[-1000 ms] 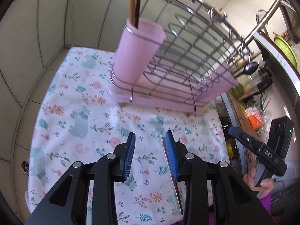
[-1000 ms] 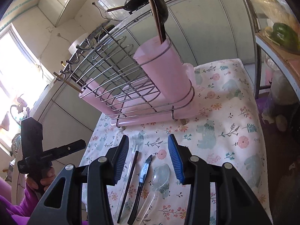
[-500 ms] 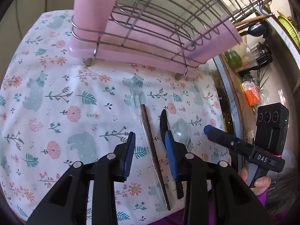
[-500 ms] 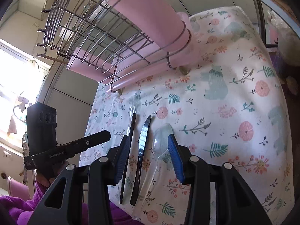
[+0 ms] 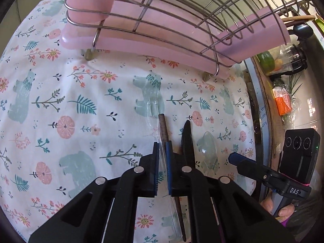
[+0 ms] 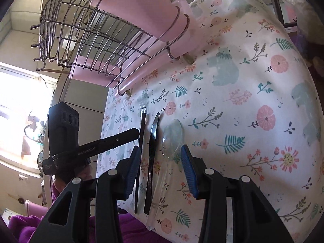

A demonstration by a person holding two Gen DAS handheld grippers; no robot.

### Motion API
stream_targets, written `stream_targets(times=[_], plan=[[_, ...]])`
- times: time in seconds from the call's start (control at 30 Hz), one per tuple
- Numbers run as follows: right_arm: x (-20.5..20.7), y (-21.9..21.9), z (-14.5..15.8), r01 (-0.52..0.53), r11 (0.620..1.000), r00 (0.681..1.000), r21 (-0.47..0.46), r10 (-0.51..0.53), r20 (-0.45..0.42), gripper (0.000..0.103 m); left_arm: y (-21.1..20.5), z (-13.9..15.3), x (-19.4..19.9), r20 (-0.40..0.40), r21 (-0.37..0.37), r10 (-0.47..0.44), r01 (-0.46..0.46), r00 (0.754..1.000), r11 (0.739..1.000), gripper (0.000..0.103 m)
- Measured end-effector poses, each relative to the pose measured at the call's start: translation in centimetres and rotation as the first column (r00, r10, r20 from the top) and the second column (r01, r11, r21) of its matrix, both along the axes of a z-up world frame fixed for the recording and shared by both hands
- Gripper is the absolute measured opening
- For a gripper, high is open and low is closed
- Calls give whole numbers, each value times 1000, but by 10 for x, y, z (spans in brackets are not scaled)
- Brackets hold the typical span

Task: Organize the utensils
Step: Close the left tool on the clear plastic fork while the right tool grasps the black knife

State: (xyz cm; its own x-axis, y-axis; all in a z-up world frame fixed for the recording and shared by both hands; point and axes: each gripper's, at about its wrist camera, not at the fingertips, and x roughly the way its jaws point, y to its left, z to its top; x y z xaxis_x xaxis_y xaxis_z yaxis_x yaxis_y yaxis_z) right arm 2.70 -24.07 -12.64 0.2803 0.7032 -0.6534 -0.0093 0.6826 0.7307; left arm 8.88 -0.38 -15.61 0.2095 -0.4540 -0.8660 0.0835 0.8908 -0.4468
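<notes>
- The left claw is standing low over the worktop, which a cloth with bears and flowers is covering, and its blue pads are sitting close together, narrow, with the handle of a clear plastic fork running between them.
- I cannot tell if the pads are really pressing this handle or only lying at both sides of it.
- The tines of the clear plastic fork are pointing away from the claw, toward the wire rack, and they are lying on a printed bear.
- A brown chopstick is lying just beside the fork, on its right; its far end is showing in front of the right pad, and the pad is hiding its middle.
- A black knife with a toothed edge is lying just right of the left claw, and a clear spoon is lying further right.
- The right claw is standing wide; nothing is between its pads in the grip.
- In the right wrist view, the clear spoon is lying between the two pads and below them, with its bowl just ahead of the tips.
- The black knife is lying close to the inner side of the left pad of this claw, and the chopstick is just left of the knife.
- The wire rack, with a pink cup and a pink tray under it, is standing at the far side of the worktop, well apart from both claws.
</notes>
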Motion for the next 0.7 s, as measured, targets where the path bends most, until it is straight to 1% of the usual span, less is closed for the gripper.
stream_targets(times=[0.07, 0.13, 0.2, 0.3, 0.5, 0.6, 0.7], plan=[[-1, -1, -1, 2, 1000, 1000, -2, -2, -4, 42, 0, -1, 0, -3, -4, 7, -7, 1000, 1000, 6], [0, 0, -2, 5, 1000, 1000, -1, -5, -7, 42, 1, -3, 0, -2, 8, 9, -9, 1000, 1000, 6], [0, 0, -2, 5, 1000, 1000, -4, -5, -10, 42, 4, -4, -1, 1, -1, 12, -12, 1000, 1000, 6], [-1, -1, -2, 2, 1000, 1000, -4, -2, -14, 42, -1, -4, 0, 3, 18, 5, -5, 1000, 1000, 6], [0, 3, -3, -1, 1000, 1000, 7, 2, -23, 42, -8, -3, 5, -19, 50, -3, 3, 1000, 999, 6], [3, 8, 3, -13, 1000, 1000, 16, 13, -12, 42, -8, 0, 5, -4, 53, -6, 6, 1000, 999, 5], [9, 17, 11, -40, 999, 999, 29, 40, 5, 42, -3, 5, 1, 33, 74, 8, -10, 999, 997, 4]])
